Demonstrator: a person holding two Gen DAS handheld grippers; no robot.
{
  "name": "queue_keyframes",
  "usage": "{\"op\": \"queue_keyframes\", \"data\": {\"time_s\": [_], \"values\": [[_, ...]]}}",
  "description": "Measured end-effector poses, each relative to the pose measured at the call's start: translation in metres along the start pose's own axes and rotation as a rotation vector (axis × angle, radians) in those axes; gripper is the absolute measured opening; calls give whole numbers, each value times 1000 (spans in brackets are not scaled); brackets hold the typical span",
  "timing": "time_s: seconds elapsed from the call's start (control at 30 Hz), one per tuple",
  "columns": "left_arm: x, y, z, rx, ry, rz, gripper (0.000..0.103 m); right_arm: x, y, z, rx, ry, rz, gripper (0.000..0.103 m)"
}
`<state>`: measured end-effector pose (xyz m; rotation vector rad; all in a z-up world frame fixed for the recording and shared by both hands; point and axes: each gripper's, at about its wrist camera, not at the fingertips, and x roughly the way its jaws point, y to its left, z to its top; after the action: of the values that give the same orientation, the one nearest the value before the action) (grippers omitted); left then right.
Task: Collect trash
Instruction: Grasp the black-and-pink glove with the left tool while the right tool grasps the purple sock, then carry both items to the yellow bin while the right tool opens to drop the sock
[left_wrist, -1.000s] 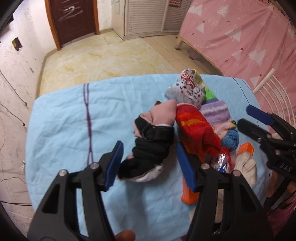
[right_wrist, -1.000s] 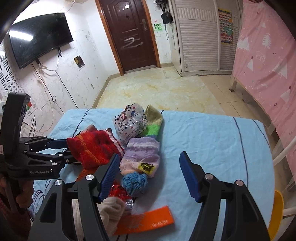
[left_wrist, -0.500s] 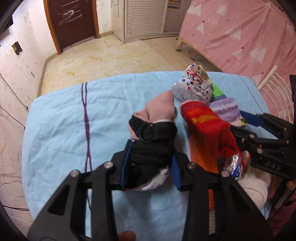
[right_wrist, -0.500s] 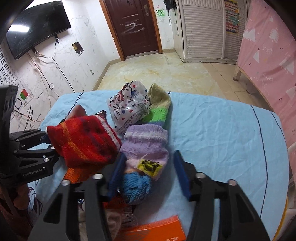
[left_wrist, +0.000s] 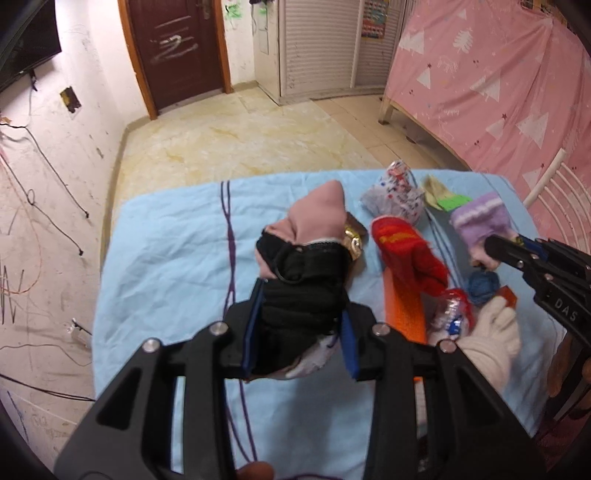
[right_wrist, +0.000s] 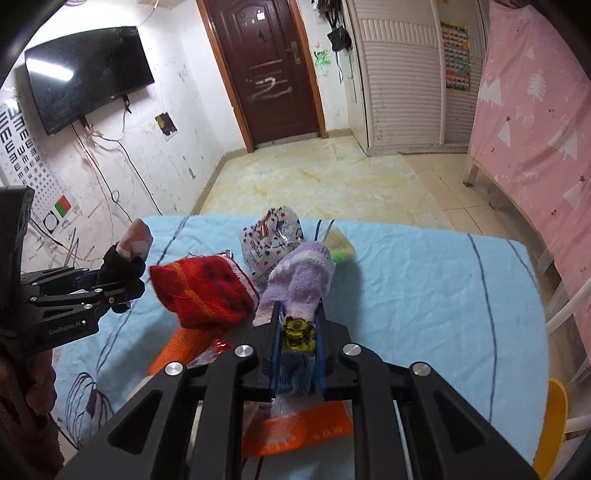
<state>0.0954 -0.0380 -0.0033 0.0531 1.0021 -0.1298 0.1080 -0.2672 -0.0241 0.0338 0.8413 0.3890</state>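
Observation:
My left gripper (left_wrist: 300, 336) is shut on a black glove (left_wrist: 301, 295) with a pink sock (left_wrist: 317, 216) stuffed in it, lifted off the blue cloth; it also shows in the right wrist view (right_wrist: 122, 284). My right gripper (right_wrist: 297, 349) is shut on a purple knitted sock (right_wrist: 301, 284), held above the cloth; it also shows in the left wrist view (left_wrist: 480, 225). A crumpled printed plastic bag (right_wrist: 269, 240) lies at the far middle of the table. A red foil wrapper (left_wrist: 452, 314) and an orange packet (right_wrist: 295, 430) lie near the front.
A red knitted sock (right_wrist: 203, 291) lies between the grippers. A white glove (left_wrist: 491, 343), a blue yarn ball (left_wrist: 482, 290) and a yellow-green sock (left_wrist: 441, 195) lie on the blue tablecloth (right_wrist: 424, 288). A white chair (left_wrist: 565, 206) stands on the right.
Both grippers went from open to shut: the left closed on the black glove, the right on the purple sock. Both items have been raised off the cloth.

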Motion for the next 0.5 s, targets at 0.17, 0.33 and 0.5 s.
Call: {"op": "queue_keyframes", "data": {"time_s": [0.17,0.33,0.5], "values": [[-23,-8,-1,-1,-39,13,34,-40,-3,-4,1,-73,14,8],[-46,-30,-1,15,-77,12,34,-76,-13,-15,23,-138,8,8],[-62,-55,-1,39,-101,-7,34,-105,-38,-27,66,-184,-8,8]]}}
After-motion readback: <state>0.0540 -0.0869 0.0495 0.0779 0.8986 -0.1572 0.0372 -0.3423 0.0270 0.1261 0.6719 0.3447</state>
